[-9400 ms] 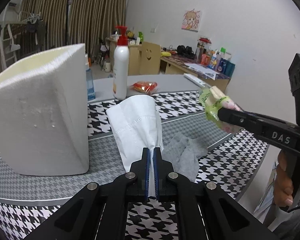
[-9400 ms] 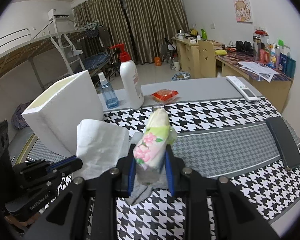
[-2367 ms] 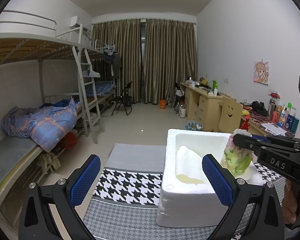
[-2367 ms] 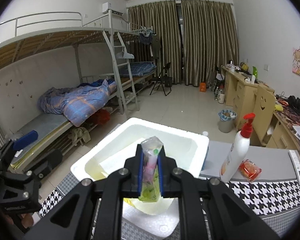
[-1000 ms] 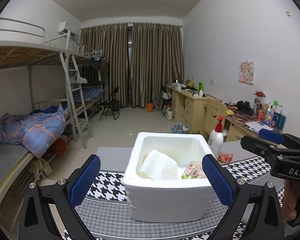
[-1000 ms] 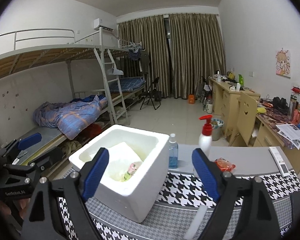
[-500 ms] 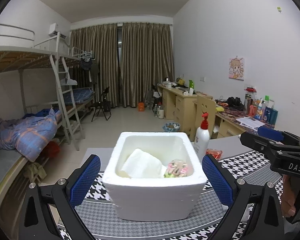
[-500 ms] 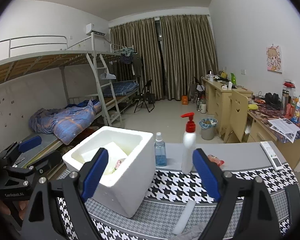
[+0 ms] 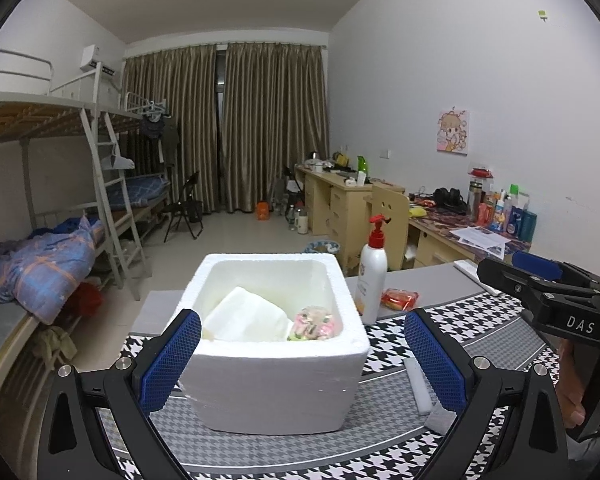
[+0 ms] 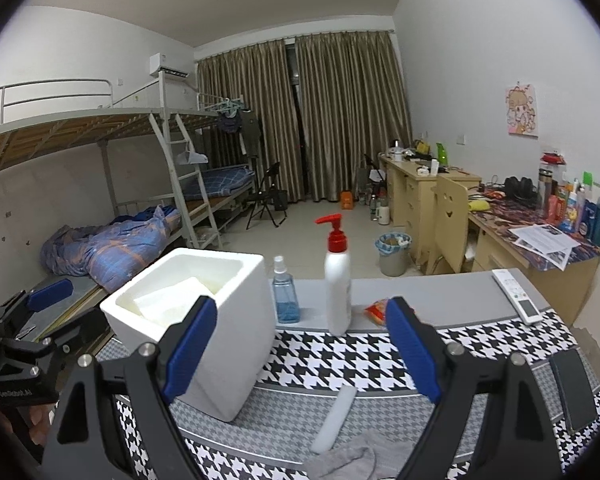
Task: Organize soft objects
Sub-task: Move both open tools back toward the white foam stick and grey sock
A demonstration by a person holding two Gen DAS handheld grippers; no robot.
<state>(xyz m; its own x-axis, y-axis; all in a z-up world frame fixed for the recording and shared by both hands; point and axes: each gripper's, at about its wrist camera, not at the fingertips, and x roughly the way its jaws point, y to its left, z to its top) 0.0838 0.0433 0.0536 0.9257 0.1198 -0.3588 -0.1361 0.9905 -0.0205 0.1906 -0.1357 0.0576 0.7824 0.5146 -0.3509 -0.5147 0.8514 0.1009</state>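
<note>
On the table, the white foam box already holds two soft things: a folded white tissue and, beside it at the right, a floral packet. Left on the houndstooth cloth, by my judgement, are a white foam stick and a crumpled grey cloth just below it, near the right gripper. That gripper and the left gripper are both spread wide and empty.

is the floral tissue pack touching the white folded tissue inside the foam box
Touching. The left wrist view shows the floral tissue pack pressed against the white folded tissue inside the foam box, with no gap between them.
</note>
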